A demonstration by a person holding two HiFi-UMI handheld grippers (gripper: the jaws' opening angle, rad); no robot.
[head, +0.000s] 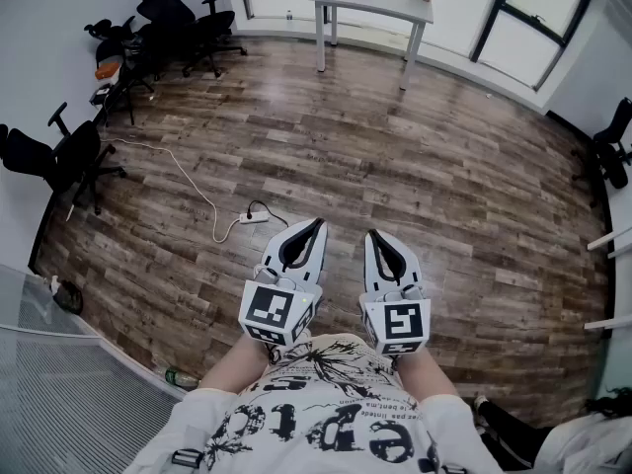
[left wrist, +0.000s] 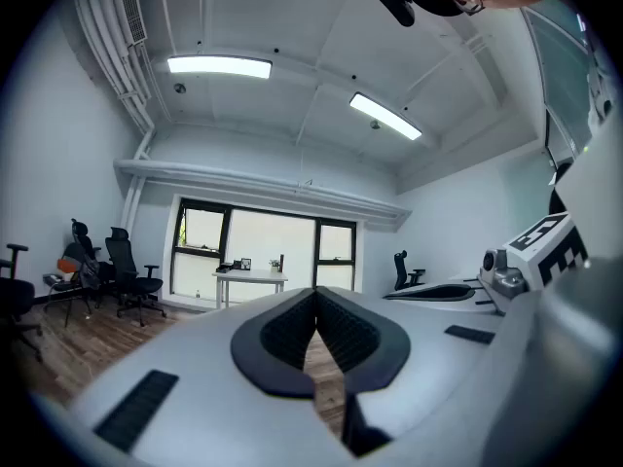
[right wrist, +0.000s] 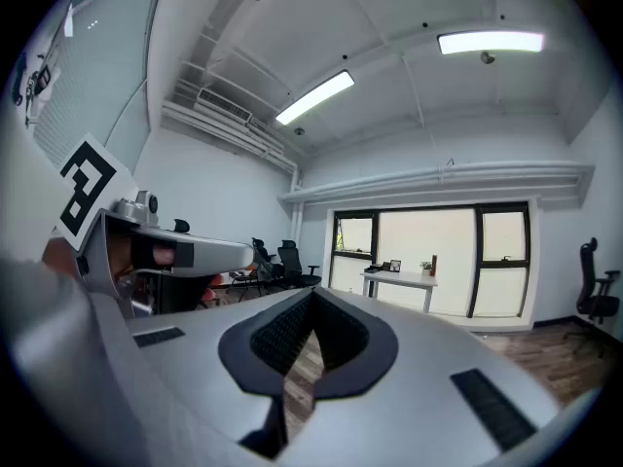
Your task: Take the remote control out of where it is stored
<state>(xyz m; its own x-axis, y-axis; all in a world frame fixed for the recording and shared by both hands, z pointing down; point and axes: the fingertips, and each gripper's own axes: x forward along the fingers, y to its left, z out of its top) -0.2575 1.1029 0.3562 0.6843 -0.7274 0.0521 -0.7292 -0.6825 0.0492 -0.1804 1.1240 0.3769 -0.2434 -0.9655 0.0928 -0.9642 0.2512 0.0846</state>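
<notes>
No remote control shows in any view. In the head view my left gripper (head: 318,223) and right gripper (head: 373,233) are held side by side close to the person's body, pointing level across a wooden floor. Both are shut, the pads meeting at the tips with nothing between them. The left gripper view looks along the shut left gripper (left wrist: 315,295) toward a far window, with the right gripper's marker cube (left wrist: 550,244) at its right edge. The right gripper view shows the shut right gripper (right wrist: 313,295), with the left gripper's body (right wrist: 165,251) at its left.
A grey table (head: 370,3) with small items stands by the far windows. Black office chairs (head: 183,23) cluster at the back left, another (head: 74,156) by the left wall. A white power strip (head: 254,217) and its cable lie on the floor ahead. A mesh panel (head: 59,403) is near left.
</notes>
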